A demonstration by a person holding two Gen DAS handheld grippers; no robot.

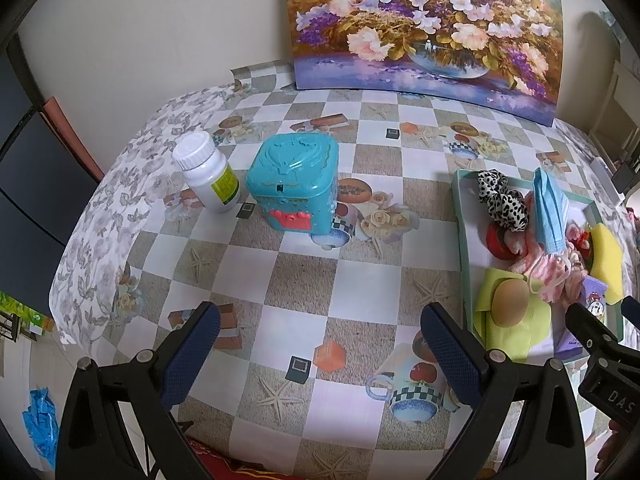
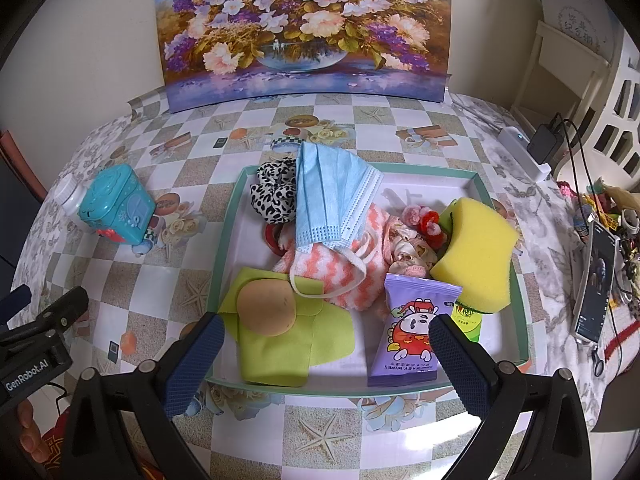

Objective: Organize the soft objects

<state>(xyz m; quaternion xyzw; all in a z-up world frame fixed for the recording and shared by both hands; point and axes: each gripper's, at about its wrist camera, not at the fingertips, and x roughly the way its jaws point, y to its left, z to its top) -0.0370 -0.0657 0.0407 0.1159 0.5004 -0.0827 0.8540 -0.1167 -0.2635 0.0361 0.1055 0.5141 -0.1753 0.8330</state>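
Observation:
A green-rimmed tray (image 2: 504,216) holds the soft things: a blue face mask (image 2: 332,196), a leopard scrunchie (image 2: 274,196), a pink-white fuzzy cloth (image 2: 344,272), a yellow sponge (image 2: 476,252), a green cloth (image 2: 296,344) with a tan puff (image 2: 267,307) on it, and a purple wipes pack (image 2: 412,336). My right gripper (image 2: 324,356) is open and empty at the tray's near edge. My left gripper (image 1: 320,352) is open and empty over the bare tablecloth, left of the tray (image 1: 460,216). The mask (image 1: 550,208) and scrunchie (image 1: 502,198) also show there.
A teal toy box (image 1: 294,182) and a white pill bottle (image 1: 208,172) stand on the checkered tablecloth left of the tray. A flower painting (image 2: 304,28) leans on the back wall. A phone (image 2: 596,284), cables and clutter lie at the right edge.

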